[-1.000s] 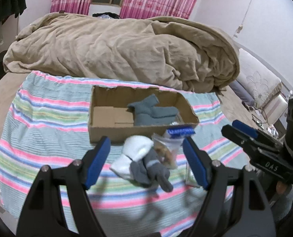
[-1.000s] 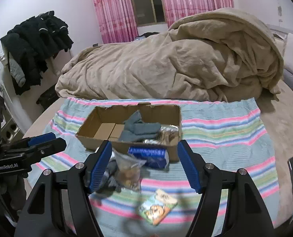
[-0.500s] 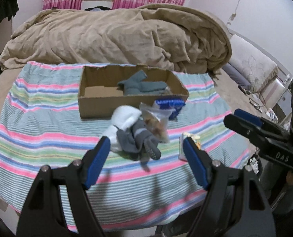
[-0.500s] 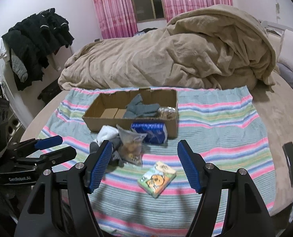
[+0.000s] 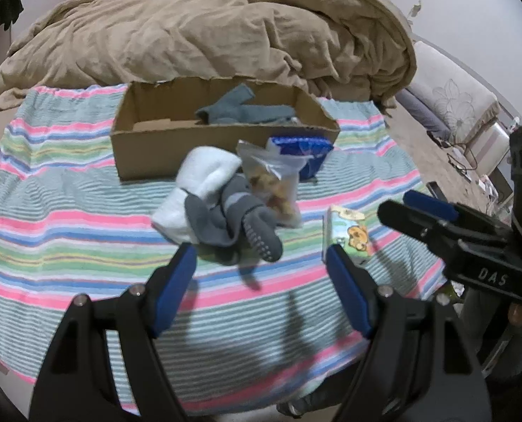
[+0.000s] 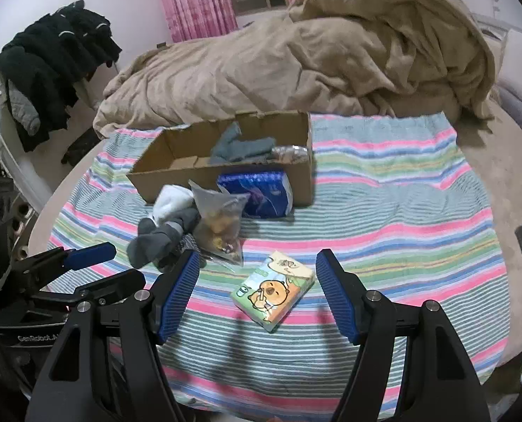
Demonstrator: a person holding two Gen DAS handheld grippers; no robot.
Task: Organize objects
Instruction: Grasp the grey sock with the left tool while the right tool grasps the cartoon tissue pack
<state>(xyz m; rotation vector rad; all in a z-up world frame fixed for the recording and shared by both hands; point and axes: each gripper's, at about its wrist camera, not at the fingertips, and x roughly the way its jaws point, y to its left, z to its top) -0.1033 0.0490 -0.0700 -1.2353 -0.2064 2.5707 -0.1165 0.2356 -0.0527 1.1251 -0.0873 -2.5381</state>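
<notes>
An open cardboard box sits on a striped blanket and holds a blue-grey sock. In front of it lie a white sock, a grey sock, a clear bag of snacks, a blue pack and a cartoon tissue pack. My left gripper is open and empty, just short of the grey sock. My right gripper is open and empty, its fingers either side of the tissue pack.
A rumpled tan duvet lies behind the box. The striped blanket covers the bed's near part. Dark clothes hang at the left wall. A pillow lies at the right.
Both grippers have pulled back from the box, so the items in front of it now lie farther ahead. Both stay open and empty.
</notes>
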